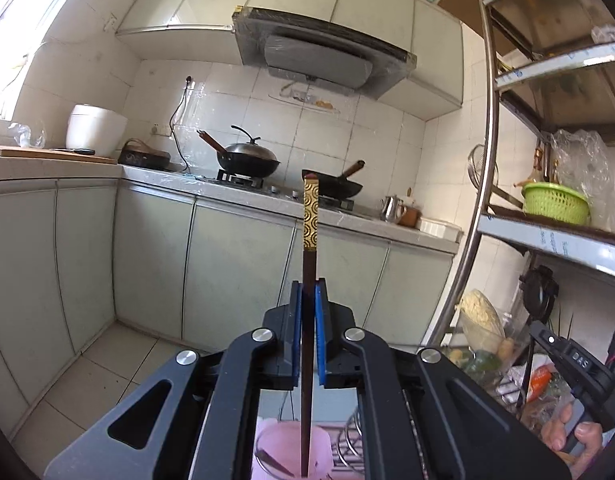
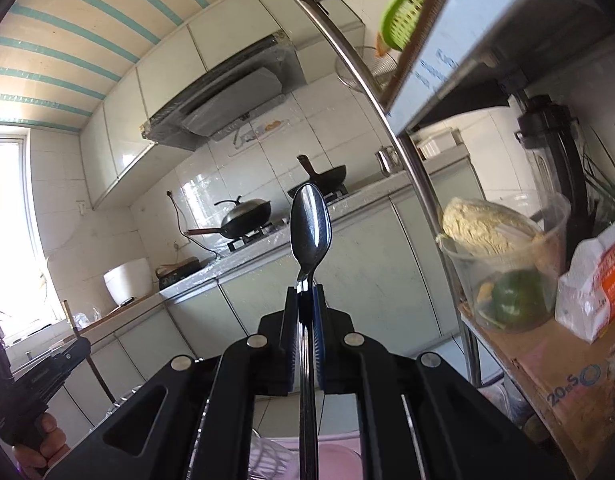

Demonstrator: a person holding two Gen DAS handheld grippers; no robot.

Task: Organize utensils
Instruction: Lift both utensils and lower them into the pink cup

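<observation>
My left gripper (image 1: 308, 286) is shut on a dark chopstick (image 1: 309, 216) with a gold patterned top. It stands upright, its lower end reaching down into a pink cup (image 1: 275, 450) below the gripper. My right gripper (image 2: 306, 290) is shut on a steel spoon (image 2: 310, 228), bowl up, handle running down between the blue pads. A pink container rim (image 2: 339, 456) shows under it. The right gripper also shows at the right edge of the left wrist view (image 1: 575, 364). The left one shows at the left edge of the right wrist view (image 2: 35, 380).
A metal shelf rack (image 1: 487, 160) stands close on the right with a green basket (image 1: 555, 202) and bagged food (image 2: 503, 256). A wire rack (image 1: 351, 446) sits beside the cup. Across the floor are a counter (image 1: 235, 190), woks (image 1: 247, 158) and a rice cooker (image 1: 95, 130).
</observation>
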